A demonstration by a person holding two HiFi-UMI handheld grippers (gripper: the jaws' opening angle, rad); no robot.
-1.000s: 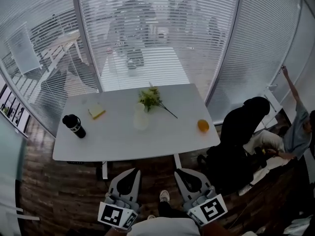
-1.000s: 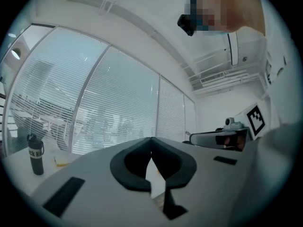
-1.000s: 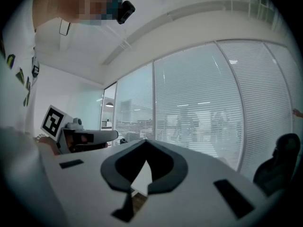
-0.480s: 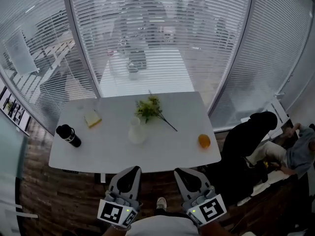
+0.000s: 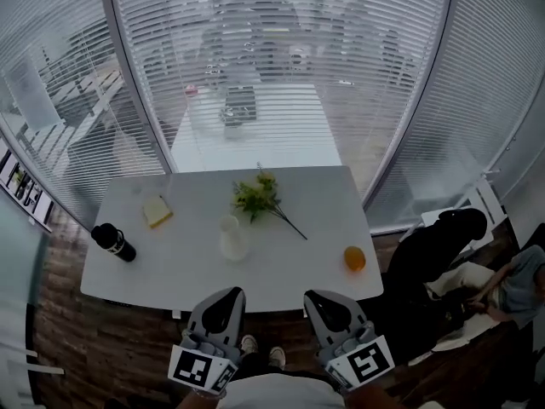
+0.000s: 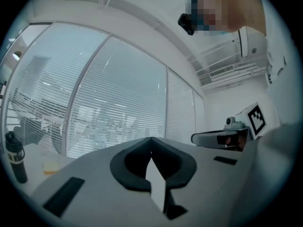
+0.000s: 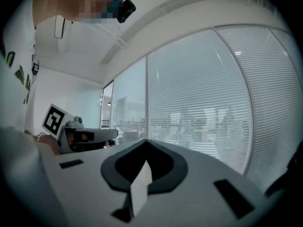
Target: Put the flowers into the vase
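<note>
- Over the last second the table (image 5: 289,267) has slid lower in your head view and sits closer under you. I read that as you walking up to it, with both grippers carried along at the bottom of the frame.
- Your left gripper (image 5: 223,294) has its jaws pressed fully together with nothing between them. Its own view shows only the blinds and the room beyond the tips.
- Your right gripper (image 5: 323,298) is the same, closed tip to tip and empty.
- Neither gripper is over the tabletop yet (both hang just short of its near edge). The task is still in its approach, and no stem has been touched.
- The flowers (image 5: 254,196) lie on their side near the middle of the table. The green, leafy head with pale blooms points toward the window, and a thin dark stem trails out toward the front right.
- The vase (image 5: 231,239) stands upright just in front of and slightly left of the flower head. It is pale, with a narrower neck. I cannot tell whether any leaves touch it.
- A dark bottle (image 5: 112,243), a yellow block (image 5: 157,212) and an orange ball (image 5: 354,258) sit well clear of both.
- My judgement is that you must open a jaw before anything else. The bare stem looks the easier place to pinch, and it lies on your right gripper's side.
</note>
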